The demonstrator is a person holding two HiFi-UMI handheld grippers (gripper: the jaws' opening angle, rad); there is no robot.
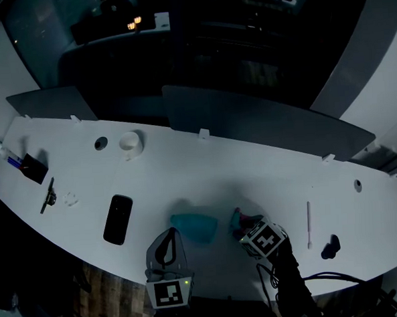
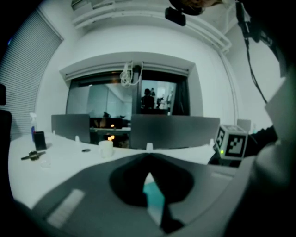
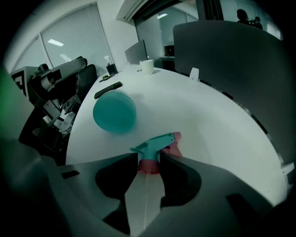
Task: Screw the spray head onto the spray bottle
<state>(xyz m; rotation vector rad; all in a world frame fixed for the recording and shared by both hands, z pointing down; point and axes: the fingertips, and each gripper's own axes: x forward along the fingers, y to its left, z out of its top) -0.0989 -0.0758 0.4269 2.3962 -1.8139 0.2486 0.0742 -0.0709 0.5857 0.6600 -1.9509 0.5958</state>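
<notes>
- Bottle location: spray bottle [image 1: 192,227] lies on its side on the table [image 1: 206,167], just ahead of our clenched, empty left gripper [image 2: 148,157], the nearer one.
- Right gripper [image 3: 149,157] clasps the spray head [image 3: 155,143] by its collar, just right of the bottle.

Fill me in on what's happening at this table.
A person works with two handheld grippers at a white table. The right gripper has its jaws closed on the spray head, at its pink collar. The teal spray bottle lies on its side nearby, and the left gripper sits by it with jaws shut, empty. The head is not yet on the bottle.
</notes>
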